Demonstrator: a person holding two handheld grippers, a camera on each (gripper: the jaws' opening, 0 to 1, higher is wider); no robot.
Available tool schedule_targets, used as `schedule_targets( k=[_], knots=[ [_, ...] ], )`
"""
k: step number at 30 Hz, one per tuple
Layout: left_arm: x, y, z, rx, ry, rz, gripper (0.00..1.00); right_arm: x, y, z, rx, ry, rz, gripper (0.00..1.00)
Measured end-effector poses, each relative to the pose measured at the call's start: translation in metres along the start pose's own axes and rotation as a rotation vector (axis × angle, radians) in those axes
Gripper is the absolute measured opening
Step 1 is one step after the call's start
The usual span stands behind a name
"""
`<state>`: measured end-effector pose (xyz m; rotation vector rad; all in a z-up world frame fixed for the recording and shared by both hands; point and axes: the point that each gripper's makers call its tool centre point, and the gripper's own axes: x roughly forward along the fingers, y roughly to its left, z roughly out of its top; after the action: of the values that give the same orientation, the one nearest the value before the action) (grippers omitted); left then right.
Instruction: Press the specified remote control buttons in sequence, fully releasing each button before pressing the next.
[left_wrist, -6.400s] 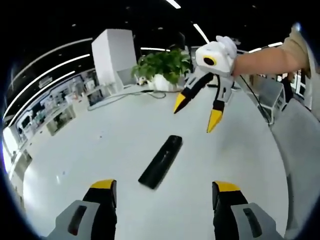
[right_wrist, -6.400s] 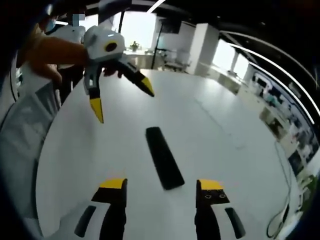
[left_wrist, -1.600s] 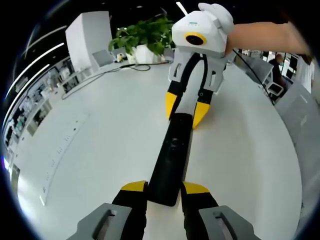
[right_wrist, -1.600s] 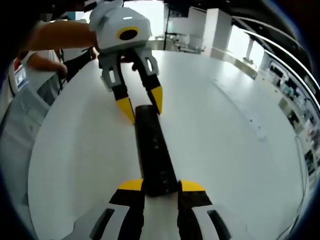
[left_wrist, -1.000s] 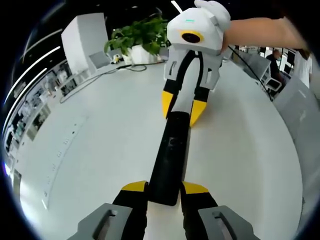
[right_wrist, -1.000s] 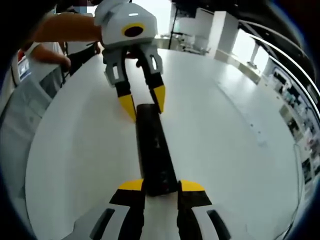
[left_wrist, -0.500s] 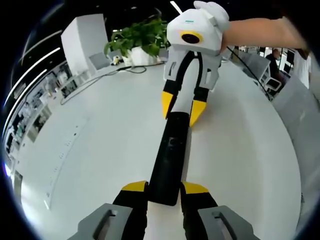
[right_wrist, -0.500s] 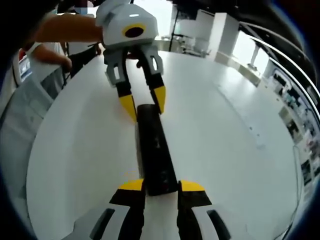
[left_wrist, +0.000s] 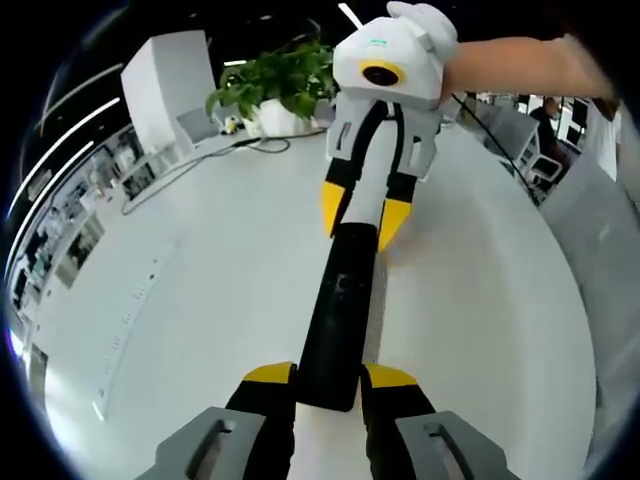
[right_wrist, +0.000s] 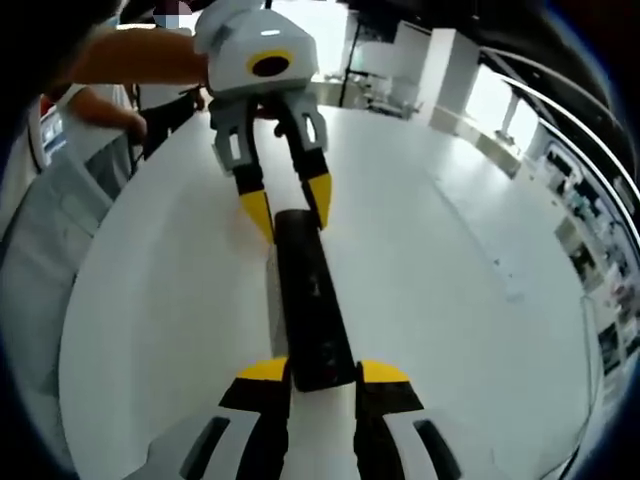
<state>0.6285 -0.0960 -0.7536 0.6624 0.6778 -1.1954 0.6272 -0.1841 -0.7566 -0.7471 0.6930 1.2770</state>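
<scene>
A long black remote (left_wrist: 338, 310) stretches lengthwise over the white table (left_wrist: 170, 300). In the left gripper view, my left gripper (left_wrist: 329, 378) is shut on its near end. My right gripper (left_wrist: 363, 215), held by a person's hand, is shut on the far end. From the right gripper view the same remote (right_wrist: 308, 295) runs from my right gripper (right_wrist: 323, 372) up to my left gripper (right_wrist: 288, 205). A narrow shadow lies on the table beside the remote. Its buttons are too dark to tell apart.
A potted plant (left_wrist: 275, 85), a white pillar (left_wrist: 165, 85) and a cable (left_wrist: 250, 148) stand at the table's far side. Chairs (left_wrist: 520, 130) stand beyond the right edge. Grey chairs (right_wrist: 45, 215) stand beyond the table's left edge, with a person (right_wrist: 150, 110) behind them.
Both grippers keep their hold on the remote's ends. A thin shadow has appeared beside the remote, and the background has shifted slightly.
</scene>
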Motion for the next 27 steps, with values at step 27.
schedule_targets(
  k=[27],
  knots=[
    [-0.020, -0.030, 0.019, 0.026, -0.002, 0.014, 0.25, -0.028, 0.027, 0.005, -0.008, 0.004, -0.015, 0.20]
  ],
)
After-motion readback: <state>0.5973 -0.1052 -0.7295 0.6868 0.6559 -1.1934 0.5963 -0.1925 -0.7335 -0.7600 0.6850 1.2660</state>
